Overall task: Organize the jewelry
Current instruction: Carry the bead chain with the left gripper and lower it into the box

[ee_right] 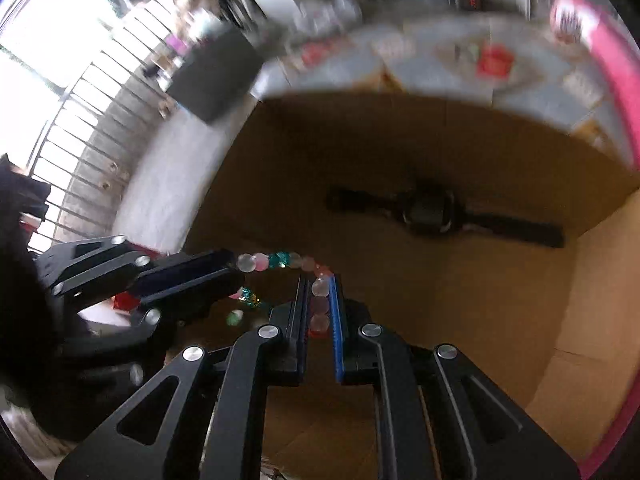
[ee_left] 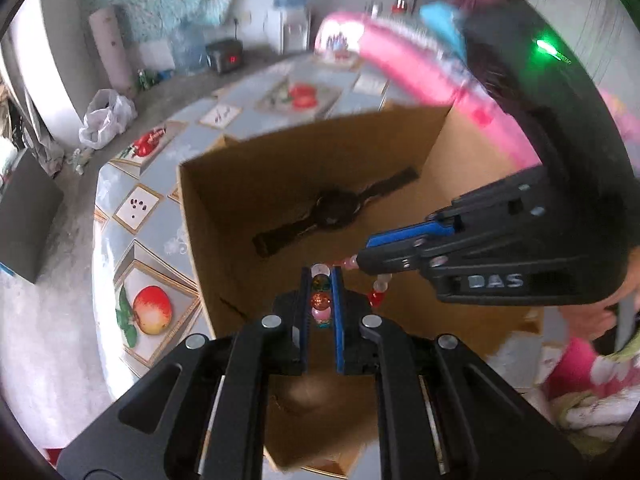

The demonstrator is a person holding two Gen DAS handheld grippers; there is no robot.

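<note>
A string of coloured beads, a bracelet [ee_left: 321, 300], is held between both grippers above an open cardboard box [ee_left: 208, 216]. My left gripper [ee_left: 322, 274] is shut on one part of the bracelet. My right gripper [ee_right: 320, 280] is shut on another part of the bracelet [ee_right: 320, 302]. The right gripper shows in the left wrist view [ee_left: 362, 254] coming in from the right; the left gripper shows in the right wrist view [ee_right: 236, 276] coming in from the left. A black wristwatch [ee_left: 334, 210] lies flat on the box floor, also in the right wrist view [ee_right: 430, 212].
The box [ee_right: 592, 280] stands on a round table with a fruit-print cloth [ee_left: 148, 304]. A pink object [ee_left: 404, 60] lies at the table's far right. A person's hand and pink sleeve [ee_left: 588, 344] are at right. Floor clutter and a water dispenser [ee_left: 290, 4] stand beyond.
</note>
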